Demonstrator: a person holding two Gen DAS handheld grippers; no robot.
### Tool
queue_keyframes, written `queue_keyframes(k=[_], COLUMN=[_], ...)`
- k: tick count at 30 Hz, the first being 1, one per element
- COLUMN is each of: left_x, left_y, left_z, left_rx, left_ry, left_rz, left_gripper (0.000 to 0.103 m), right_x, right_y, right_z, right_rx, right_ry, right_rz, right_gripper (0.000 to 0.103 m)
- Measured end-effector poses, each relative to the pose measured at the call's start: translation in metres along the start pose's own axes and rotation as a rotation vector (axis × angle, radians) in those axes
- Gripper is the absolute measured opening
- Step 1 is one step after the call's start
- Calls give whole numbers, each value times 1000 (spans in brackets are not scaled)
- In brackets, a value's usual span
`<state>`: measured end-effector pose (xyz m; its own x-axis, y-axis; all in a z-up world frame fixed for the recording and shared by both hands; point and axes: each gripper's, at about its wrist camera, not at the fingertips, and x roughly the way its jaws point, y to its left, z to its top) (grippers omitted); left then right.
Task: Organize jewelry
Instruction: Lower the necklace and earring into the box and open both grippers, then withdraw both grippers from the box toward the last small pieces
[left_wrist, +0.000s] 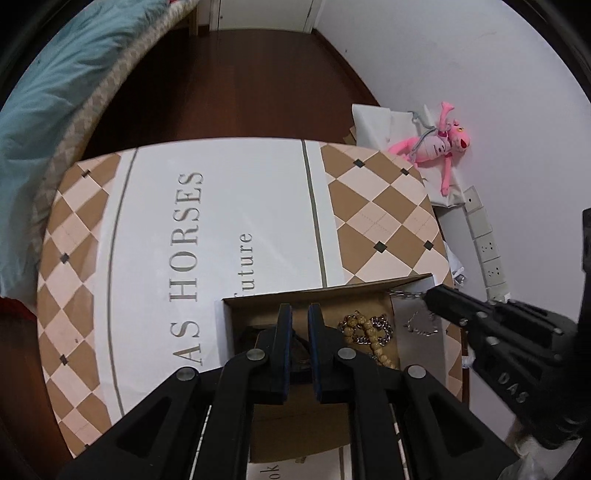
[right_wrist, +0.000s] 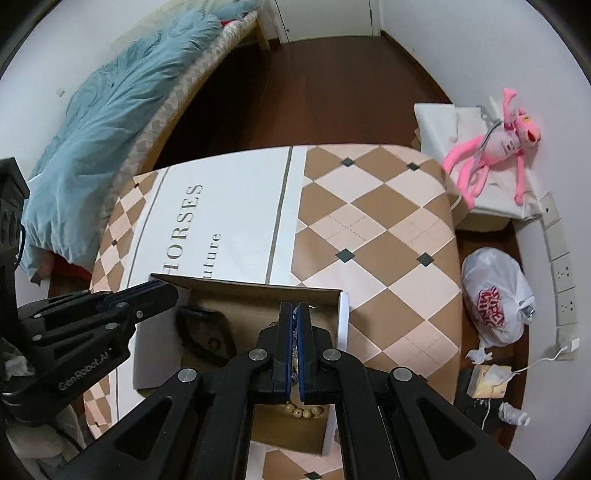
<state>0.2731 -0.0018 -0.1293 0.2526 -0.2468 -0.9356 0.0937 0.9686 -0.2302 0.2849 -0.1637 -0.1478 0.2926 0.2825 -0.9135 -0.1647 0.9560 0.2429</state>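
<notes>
Over the cardboard box (right_wrist: 258, 295) rim (far side), both hand-held grippers.

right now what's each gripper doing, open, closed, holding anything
Left gripper: almost closed, nothing visibly gripped, over the cardboard box.
Right gripper: closed on a thin silver chain.

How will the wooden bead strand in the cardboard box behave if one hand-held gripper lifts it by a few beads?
Likely floppy: the bead strand lies in loose curves, so it would probably drape and swing. It may drag the silver chain, which overlaps it in the cardboard box. The round beads could slip between flat pads.
</notes>
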Motion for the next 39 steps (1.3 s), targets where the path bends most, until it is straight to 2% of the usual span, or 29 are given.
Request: queue_keyframes(k=[3,4,5,6,7,8,9,11,12,13,14,15,16,22,27,34,39], left_x=[1,0,-2,-4,-8,-11,-16,-21,-23,-27,-29,-31,-33,-39,-45,-72,-86], left_y=[0,-1,0,1,1,3,4,7,8,9,10,10,10,12,14,9,11], left_z=[5,7,8,8,8,9,8,7,7,4,2,-1,-3,-27,-43,-55,-72], left_rx=[-7,-6,-9,-10,-11,-14,-16,-20,-22,-21,-18,-13,-9,-10,-23,-29,-19], left_ry=[5,0,-8,-20,-39,-57,-77,-92,-99,-110,-120,-132,-142,-181,-183,-235,-262], left_rz=[57,73,91,111,132,140,148,183,197,214,230,248,261,307,311,303,337], left_gripper=[10,15,21,43,69,76,78,78,82,93,99,102,102,102,102,102,102], right_x=[10,12,12,11,9,7,5,-2,-4,-7,-10,-12,-13,-12,-20,-54,-63], right_y=[-2,-4,-5,-6,-6,-6,-6,-4,-3,-1,0,2,3,3,4,18,29], right_z=[2,2,1,1,1,0,0,-2,-3,-6,-8,-10,-14,-36,-52,-64,-85], right_rx=[-3,-1,0,-1,-2,-2,0,-12,-16,-24,-35,-44,-51,-32,-14,0,-4], right_ry=[29,35,34,30,22,18,11,-8,-13,-20,-29,-32,-33,-11,-18,-90,-110], right_rz=[-13,-14,-20,-24,-31,-30,-27,-61,-74,-100,-126,-153,-184,-224,-215,-188,-168], right_gripper=[3,3,6,9,19,29,32,45,49,61,76,83,91,97,97,97,97])
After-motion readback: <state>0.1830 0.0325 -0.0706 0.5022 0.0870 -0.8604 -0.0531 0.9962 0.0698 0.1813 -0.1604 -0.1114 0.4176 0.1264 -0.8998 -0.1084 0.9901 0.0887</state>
